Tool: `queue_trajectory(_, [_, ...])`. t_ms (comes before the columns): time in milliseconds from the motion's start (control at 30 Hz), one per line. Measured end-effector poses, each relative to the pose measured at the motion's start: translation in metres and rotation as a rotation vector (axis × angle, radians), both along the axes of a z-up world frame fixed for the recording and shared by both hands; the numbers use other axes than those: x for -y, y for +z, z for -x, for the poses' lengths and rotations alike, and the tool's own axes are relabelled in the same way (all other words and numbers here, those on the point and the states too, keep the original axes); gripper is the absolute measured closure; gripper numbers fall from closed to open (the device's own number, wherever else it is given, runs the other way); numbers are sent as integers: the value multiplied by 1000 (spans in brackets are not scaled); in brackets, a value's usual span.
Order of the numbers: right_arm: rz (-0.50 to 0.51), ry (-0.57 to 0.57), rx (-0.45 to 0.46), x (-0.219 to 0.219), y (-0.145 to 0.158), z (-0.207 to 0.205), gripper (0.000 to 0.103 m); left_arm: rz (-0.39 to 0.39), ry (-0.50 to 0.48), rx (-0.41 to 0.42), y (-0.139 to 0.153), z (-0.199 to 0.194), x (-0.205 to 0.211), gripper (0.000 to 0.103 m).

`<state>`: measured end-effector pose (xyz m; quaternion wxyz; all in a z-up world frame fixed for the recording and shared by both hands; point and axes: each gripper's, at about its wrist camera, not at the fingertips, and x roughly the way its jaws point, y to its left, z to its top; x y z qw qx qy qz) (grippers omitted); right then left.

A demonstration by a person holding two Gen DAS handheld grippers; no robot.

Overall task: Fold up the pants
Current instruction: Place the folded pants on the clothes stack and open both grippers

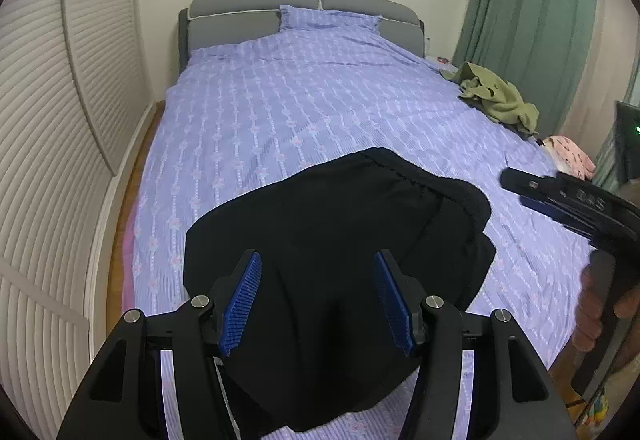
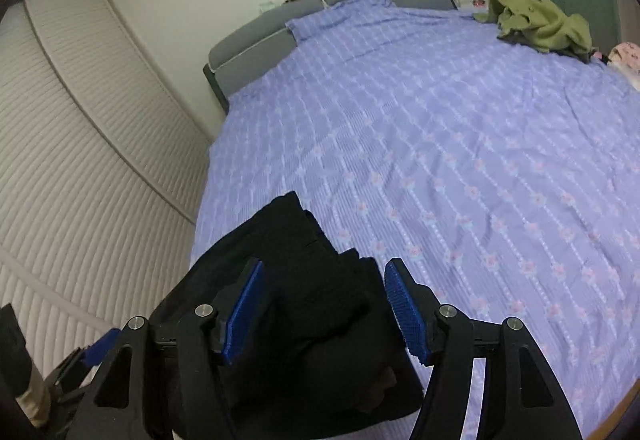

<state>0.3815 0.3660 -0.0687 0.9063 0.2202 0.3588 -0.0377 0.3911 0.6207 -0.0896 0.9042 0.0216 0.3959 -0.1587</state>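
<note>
The black pants lie folded in a compact pile near the foot of the bed, elastic waistband toward the headboard. My left gripper is open above the near part of the pile, its blue pads apart and holding nothing. My right gripper is open over the pile's right side, pads wide apart and empty. It also shows in the left wrist view, right of the pants.
A crumpled olive-green garment and a pink patterned garment lie at the bed's right edge. A ribbed white wardrobe runs along the left. Green curtains hang at the right. A grey headboard and pillow are at the far end.
</note>
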Motion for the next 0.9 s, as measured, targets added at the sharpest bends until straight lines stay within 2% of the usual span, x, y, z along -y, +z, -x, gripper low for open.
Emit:
queue_trajectory(100, [57,21,14,6,11,20,39,-26,32,25,12,17,11,42])
queue_trajectory(167, [83,45,27,15,20,38,38,-35,48,50,21,30,21,36])
queue_trajectory(267, [120,58,38,33,31,65,22,-51,75,91,37,58,48,33])
queue_trajectory(367, [162,83,45,57,43,93,19,-70,110,125,49,87,79,23])
queue_trajectory(467, [192,128,51,89,54,123,15,-52,155,152,60,123,119,14])
queue_trajectory(667, [224,218,49,159,69,191,13,-24,236,175,74,198,203,8])
queue_trajectory(900, [241,244,65,230,82,262,11,-46,270,209,82,277,279,5])
